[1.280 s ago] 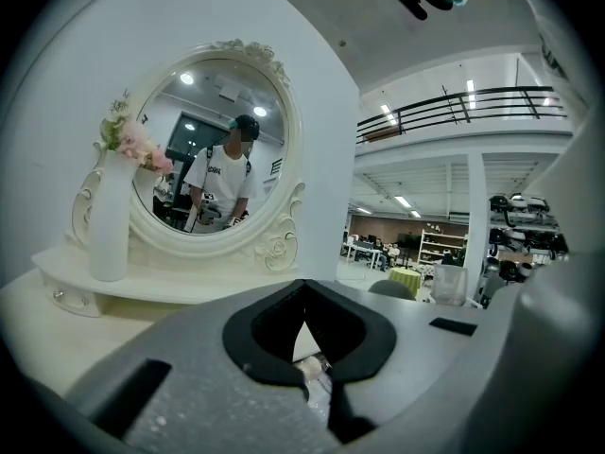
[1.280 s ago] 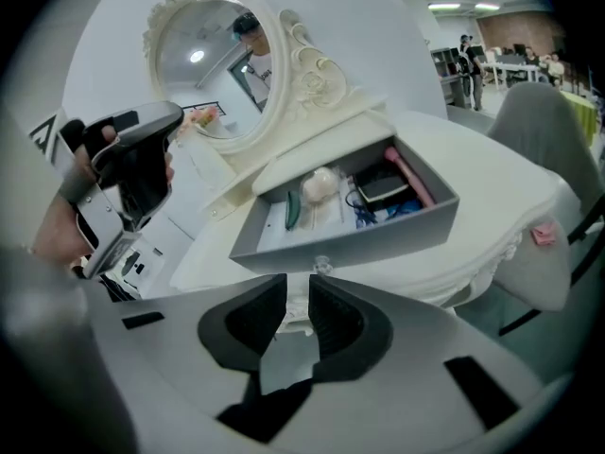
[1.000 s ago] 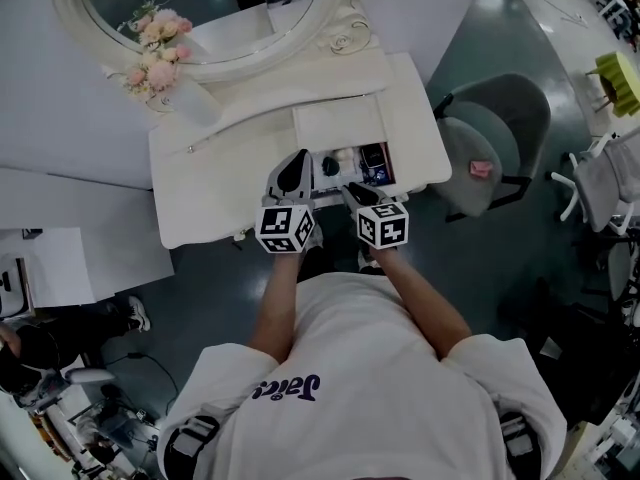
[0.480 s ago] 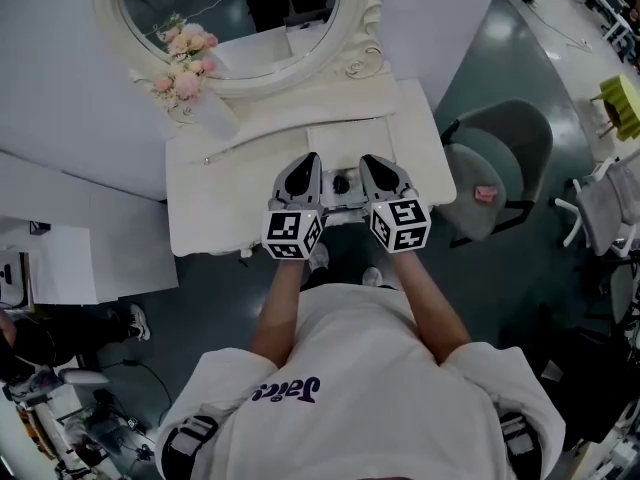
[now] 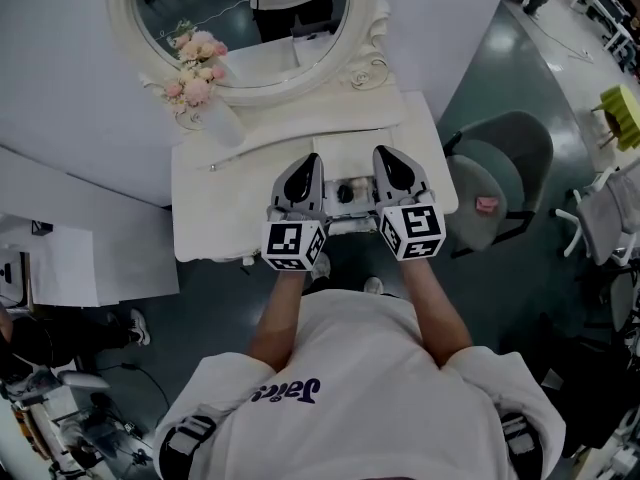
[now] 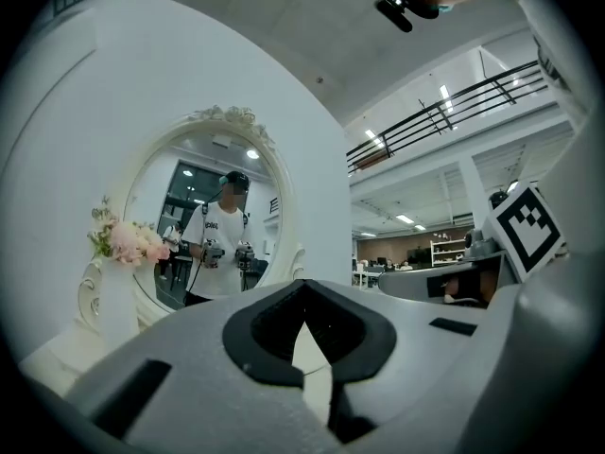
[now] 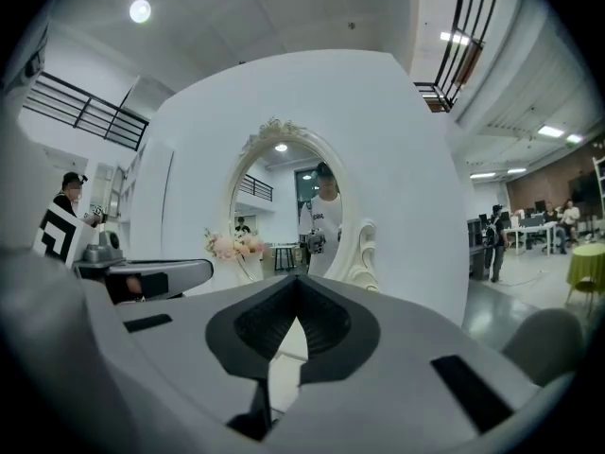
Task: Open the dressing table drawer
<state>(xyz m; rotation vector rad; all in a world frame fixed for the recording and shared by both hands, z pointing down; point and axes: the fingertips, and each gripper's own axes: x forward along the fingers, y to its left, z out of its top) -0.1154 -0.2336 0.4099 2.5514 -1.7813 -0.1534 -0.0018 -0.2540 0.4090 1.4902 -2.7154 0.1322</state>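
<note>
L gripper [image 5: 305, 168] & R gripper [image 5: 392, 165] have both gone up, away from the drawer [image 5: 348, 225]. The drawer sticks out from the front of the dressing table [image 5: 215, 208], pulled open, w/ small stuff inside. So the job looks done, I think. R gripper's jaws have just been closing. Now they're together w/ nothing in them. L gripper's jaws are together too, w/ nothing in them. Both hang above the table's front, one each side of the drawer. The table top is white. Pink flowers [image 5: 195, 68] & a round mirror [image 5: 250, 18] are at the table's back. A grey chair [image 5: 500, 168] is right of the table, on a dark shiny floor [image 5: 520, 298].
</note>
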